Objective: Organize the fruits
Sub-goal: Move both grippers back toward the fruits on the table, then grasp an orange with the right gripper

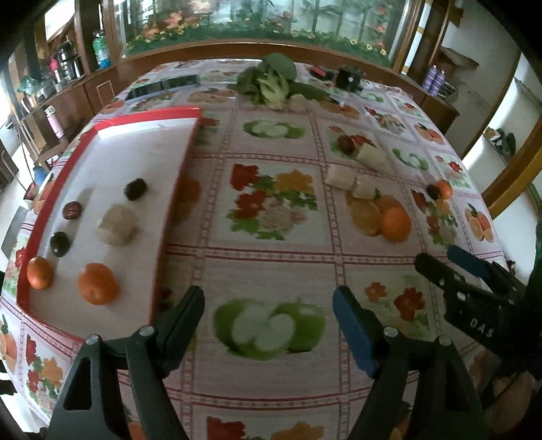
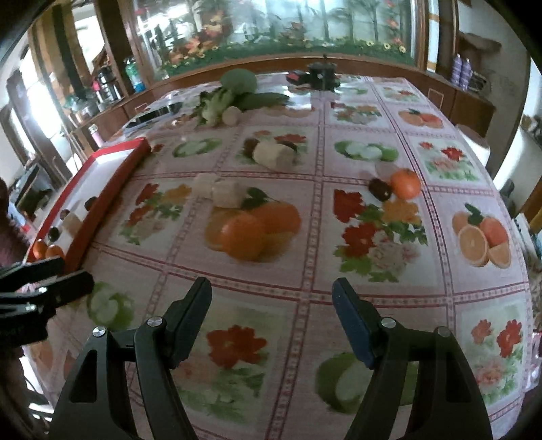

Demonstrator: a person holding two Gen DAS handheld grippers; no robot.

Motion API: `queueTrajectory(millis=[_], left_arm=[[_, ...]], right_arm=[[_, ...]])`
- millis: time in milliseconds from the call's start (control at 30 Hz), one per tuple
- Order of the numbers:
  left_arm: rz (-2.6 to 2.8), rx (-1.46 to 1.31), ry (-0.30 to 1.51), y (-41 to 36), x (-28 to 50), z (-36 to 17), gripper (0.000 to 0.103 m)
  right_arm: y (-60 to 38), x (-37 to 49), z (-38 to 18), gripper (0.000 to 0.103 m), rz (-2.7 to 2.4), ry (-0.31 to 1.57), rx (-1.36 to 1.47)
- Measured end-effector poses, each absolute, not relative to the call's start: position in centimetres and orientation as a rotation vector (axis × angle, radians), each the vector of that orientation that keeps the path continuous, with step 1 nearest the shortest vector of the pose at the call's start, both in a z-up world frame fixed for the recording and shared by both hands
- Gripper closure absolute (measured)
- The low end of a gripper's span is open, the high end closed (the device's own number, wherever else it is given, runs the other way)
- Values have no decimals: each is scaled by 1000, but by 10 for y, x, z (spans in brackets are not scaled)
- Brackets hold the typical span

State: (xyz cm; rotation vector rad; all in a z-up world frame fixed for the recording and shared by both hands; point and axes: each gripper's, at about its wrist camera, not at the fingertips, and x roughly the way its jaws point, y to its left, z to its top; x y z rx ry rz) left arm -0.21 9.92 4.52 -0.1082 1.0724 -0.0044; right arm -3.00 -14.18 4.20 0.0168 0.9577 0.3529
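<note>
Hovering empty fingers (image 1: 267, 304) over tablecloth (image 1: 271, 257)

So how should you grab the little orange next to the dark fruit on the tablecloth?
Take the orange across its round middle, coming from above with the open right tool. It is a small ball, so its widest part gives the best hold. The dark fruit touches its left side, so set one finger in front and the other behind it.

A wooden cabinet (image 1: 101, 84) behind the table's fruit-print cloth (image 1: 271, 270), a flowered mural (image 2: 288, 30) (glossy) above.
</note>
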Motion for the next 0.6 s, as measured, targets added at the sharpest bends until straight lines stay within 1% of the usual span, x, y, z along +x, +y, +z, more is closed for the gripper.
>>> queueTrajectory(millis=[100, 367, 400, 433, 467, 500, 533, 600], left_arm=[[-3, -103, 1078, 94, -1, 44, 23], [24, -136, 1084, 96, 4, 43, 23], [27, -139, 1086, 96, 6, 42, 23], [29, -141, 1087, 95, 8, 42, 23], [31, -139, 1088, 95, 10, 41, 23], [33, -135, 1089, 93, 13, 41, 23], [33, -129, 1089, 91, 16, 41, 22], [33, -115, 1090, 87, 23, 40, 22]], right_arm=[[-142, -19, 43, 29, 393, 963, 56], [-121, 6, 34, 28, 481, 981, 25], [-120, 8, 32, 31, 488, 983, 31], [-120, 10, 28, 44, 498, 993, 38], [-119, 12, 26, 52, 508, 999, 38], [-120, 11, 26, 63, 512, 980, 21], [-120, 11, 27, 67, 525, 981, 17], [-122, 8, 28, 67, 517, 974, 1]])
